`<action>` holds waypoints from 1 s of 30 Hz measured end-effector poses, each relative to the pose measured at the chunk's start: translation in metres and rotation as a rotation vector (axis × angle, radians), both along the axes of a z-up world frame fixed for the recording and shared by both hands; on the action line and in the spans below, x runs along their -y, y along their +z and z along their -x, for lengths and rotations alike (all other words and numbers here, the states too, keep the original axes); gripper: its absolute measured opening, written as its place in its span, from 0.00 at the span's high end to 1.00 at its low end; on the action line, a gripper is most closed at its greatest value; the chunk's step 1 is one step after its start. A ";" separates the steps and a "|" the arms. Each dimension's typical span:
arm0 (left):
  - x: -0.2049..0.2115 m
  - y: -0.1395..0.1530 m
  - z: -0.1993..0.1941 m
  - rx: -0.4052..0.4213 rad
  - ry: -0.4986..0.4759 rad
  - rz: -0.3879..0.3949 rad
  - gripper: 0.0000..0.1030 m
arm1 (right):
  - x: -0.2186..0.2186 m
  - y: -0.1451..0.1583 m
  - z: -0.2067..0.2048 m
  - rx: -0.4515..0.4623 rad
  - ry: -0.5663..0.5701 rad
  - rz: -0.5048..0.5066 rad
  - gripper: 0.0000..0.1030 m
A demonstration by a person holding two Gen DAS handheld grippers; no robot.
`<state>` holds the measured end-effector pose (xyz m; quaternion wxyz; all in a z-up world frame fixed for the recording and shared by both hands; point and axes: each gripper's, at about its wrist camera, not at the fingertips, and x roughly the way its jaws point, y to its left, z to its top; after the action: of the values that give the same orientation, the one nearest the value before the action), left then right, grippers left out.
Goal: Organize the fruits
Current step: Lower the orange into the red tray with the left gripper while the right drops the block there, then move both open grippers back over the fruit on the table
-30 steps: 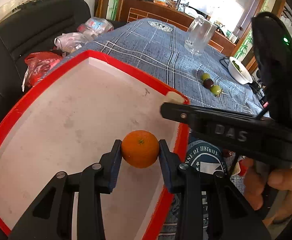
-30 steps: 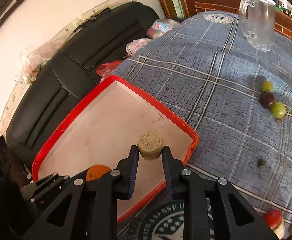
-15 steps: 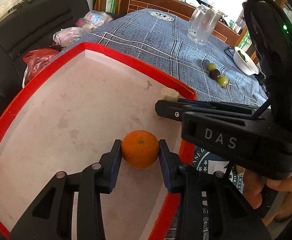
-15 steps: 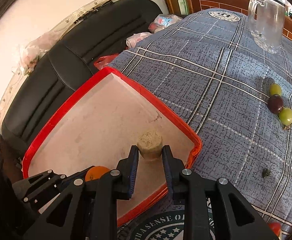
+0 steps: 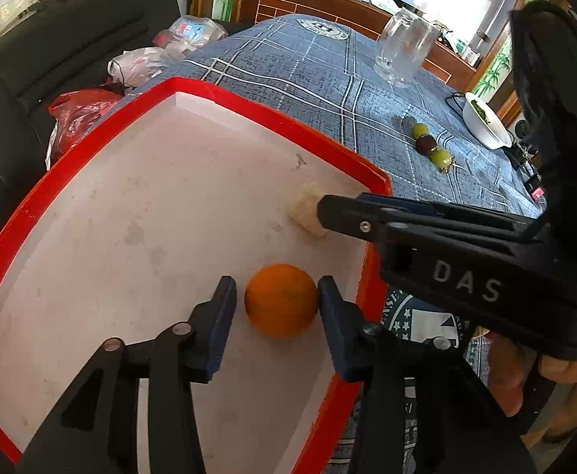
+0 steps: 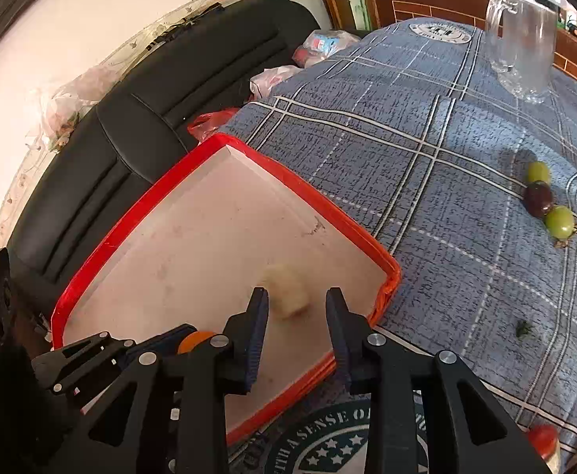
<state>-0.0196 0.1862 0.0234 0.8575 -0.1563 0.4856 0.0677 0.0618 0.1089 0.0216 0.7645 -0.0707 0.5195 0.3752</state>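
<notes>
An orange (image 5: pixel 280 299) lies on the white floor of a red-rimmed tray (image 5: pixel 91 134). My left gripper (image 5: pixel 276 292) is open around it, jaws just off its sides. A pale beige fruit (image 6: pixel 286 290), blurred, lies in the tray near its right corner, also seen in the left wrist view (image 5: pixel 306 213). My right gripper (image 6: pixel 297 308) is open, jaws on either side of the beige fruit and apart from it. Two green grapes and a dark one (image 6: pixel 541 199) lie in a row on the blue checked tablecloth.
A glass jug (image 6: pixel 523 35) stands at the far side of the table. A white bowl (image 5: pixel 486 124) sits at the right edge. A black sofa (image 6: pixel 162 91) with plastic bags lies beyond the tray. A small red fruit (image 6: pixel 543 436) is near the front right.
Both grippers have opened. The orange and the beige fruit have left the jaws and now rest in the tray.
</notes>
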 end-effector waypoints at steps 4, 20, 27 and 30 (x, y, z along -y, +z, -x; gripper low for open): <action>-0.001 0.000 0.003 0.008 0.004 0.017 0.49 | 0.009 0.006 0.005 -0.005 -0.015 -0.023 0.66; -0.002 0.025 0.027 0.157 0.040 0.029 0.39 | 0.087 0.038 0.053 0.106 -0.128 -0.108 0.37; 0.017 0.029 0.033 0.165 -0.003 -0.002 0.39 | 0.125 0.034 0.073 0.122 -0.169 -0.107 0.35; 0.028 0.029 0.035 0.161 -0.030 -0.025 0.39 | 0.143 0.034 0.078 0.120 -0.189 -0.118 0.32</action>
<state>-0.0542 0.1586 0.0526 0.8965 -0.1432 0.4164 0.0478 -0.0167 -0.0337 0.0552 0.8289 0.0014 0.4541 0.3266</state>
